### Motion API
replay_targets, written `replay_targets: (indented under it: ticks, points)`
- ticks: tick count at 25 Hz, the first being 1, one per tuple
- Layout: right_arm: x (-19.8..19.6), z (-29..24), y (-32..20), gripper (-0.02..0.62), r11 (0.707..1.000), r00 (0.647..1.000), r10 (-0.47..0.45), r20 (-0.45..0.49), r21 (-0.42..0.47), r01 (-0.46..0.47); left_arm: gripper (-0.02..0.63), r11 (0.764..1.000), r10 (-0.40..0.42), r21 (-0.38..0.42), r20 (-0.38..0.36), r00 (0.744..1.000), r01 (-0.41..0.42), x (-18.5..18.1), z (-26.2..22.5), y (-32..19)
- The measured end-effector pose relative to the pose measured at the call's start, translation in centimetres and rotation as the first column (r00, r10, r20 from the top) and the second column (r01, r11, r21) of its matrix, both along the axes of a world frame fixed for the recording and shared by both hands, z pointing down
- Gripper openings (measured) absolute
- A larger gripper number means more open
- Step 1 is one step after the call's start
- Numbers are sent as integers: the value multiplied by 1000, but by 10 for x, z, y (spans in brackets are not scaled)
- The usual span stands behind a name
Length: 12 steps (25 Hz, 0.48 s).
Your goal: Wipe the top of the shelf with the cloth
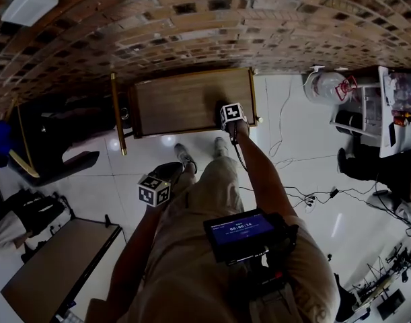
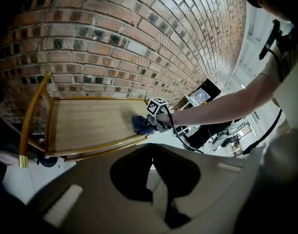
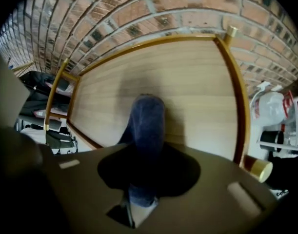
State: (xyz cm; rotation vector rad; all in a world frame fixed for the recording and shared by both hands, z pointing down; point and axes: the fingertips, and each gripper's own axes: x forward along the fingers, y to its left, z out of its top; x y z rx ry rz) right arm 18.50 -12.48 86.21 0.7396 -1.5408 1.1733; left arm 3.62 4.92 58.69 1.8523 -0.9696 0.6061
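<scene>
Two grippers, one working: right gripper [image 1: 224, 111] is pinching the blue cloth [image 3: 147, 123] down on the shelf top [image 1: 178, 103].
Cloth is sitting toward 4 o'clock on the wooden top in the head view, near the brass rail [image 3: 239, 96]. Left gripper [image 2: 153, 155] is hanging at 7 o'clock from the shelf, over white floor [image 1: 124, 173], jaws pressed together on nothing.

Count: 1 wooden counter [image 1: 185, 103], 1 blue cloth [image 3: 147, 121]. 2 tools: left tool [image 1: 173, 170], right tool [image 1: 222, 108]. 2 marker cubes [image 1: 153, 190], 1 per tool. 1 water jug [image 1: 326, 86], 1 chest screen [image 1: 239, 233], 2 shoes [image 1: 185, 158], 1 brick wall [image 1: 192, 25].
</scene>
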Motion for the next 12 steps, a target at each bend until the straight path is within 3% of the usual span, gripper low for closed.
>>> replay_targets:
  ticks: [2,6,12]
  points:
    - [19,3,2,97,1000,999,5,-36,-21,-6,0,1000,1,-2,3,1000,-1,10,-2,0]
    - [47,2,-20,97,997,996,-35,-87,72,41,0,1000,7,1,4,1000,-7,28,-4,5]
    - [79,-1,-21,97,997,985,3,-172,78,10,0,1000,-1,-14,23,1000,2,42,-6,17]
